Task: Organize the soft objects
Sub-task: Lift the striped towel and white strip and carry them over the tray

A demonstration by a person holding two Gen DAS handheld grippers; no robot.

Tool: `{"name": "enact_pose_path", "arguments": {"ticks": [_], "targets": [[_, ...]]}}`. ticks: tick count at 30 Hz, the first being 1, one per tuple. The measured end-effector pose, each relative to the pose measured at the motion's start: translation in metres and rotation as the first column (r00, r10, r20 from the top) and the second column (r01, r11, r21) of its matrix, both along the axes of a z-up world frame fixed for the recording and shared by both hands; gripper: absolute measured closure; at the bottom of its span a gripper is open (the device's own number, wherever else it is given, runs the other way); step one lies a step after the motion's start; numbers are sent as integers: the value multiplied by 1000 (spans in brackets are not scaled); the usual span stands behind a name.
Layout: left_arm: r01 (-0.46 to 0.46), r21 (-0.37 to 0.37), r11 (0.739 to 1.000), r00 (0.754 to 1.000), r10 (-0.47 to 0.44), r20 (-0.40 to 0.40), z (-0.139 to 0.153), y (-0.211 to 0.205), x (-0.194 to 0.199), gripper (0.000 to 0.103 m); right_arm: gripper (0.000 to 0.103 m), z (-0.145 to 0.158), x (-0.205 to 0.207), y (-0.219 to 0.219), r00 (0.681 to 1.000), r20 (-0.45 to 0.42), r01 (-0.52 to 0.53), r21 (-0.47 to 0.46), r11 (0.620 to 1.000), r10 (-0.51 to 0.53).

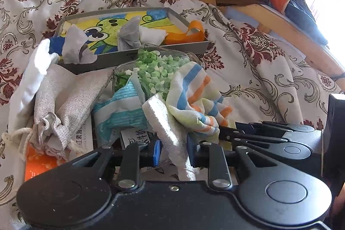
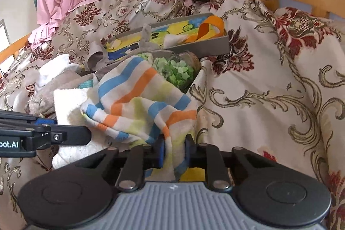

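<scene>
While both grippers hang onto striped towel (image 2: 138, 98) over jar of green bits (image 2: 179, 70); left gripper (image 1: 173, 152) pinching white edge, right gripper (image 2: 174, 151) clamped on striped corner; light, floppy, grab edges.

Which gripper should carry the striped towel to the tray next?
Right, probably. The right gripper is clamped on the striped towel; the left gripper pinches its white side. The tray lies just ahead.
</scene>
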State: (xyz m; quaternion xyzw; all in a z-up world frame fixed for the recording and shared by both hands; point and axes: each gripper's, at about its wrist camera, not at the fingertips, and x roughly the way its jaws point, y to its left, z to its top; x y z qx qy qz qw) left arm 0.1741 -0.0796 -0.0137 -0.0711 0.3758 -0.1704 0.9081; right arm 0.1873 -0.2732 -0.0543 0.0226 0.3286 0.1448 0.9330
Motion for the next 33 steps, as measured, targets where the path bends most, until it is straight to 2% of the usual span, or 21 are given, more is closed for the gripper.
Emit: {"name": "enact_pose_path", "arguments": {"ticks": [4,10,20,27,33], "targets": [[-14,4,1000,1000,14,3,0,-3,-4,78,86,2,-4,3,999,42,8,-37,999,-7],[-30,9,1000,1000,30,0,2,-8,-13,88,88,3,-8,7,997,78,-10,-75,997,16],[-50,-23,998,999,49,-11,5,0,-27,89,88,10,-21,13,984,177,0,-128,992,23],[-60,-43,997,998,62,29,17,7,-45,89,89,21,-35,11,955,296,55,-137,989,-13],[-69,-50,996,995,72,62,26,15,-61,89,89,33,-55,14,918,397,70,-153,986,-4]]}}
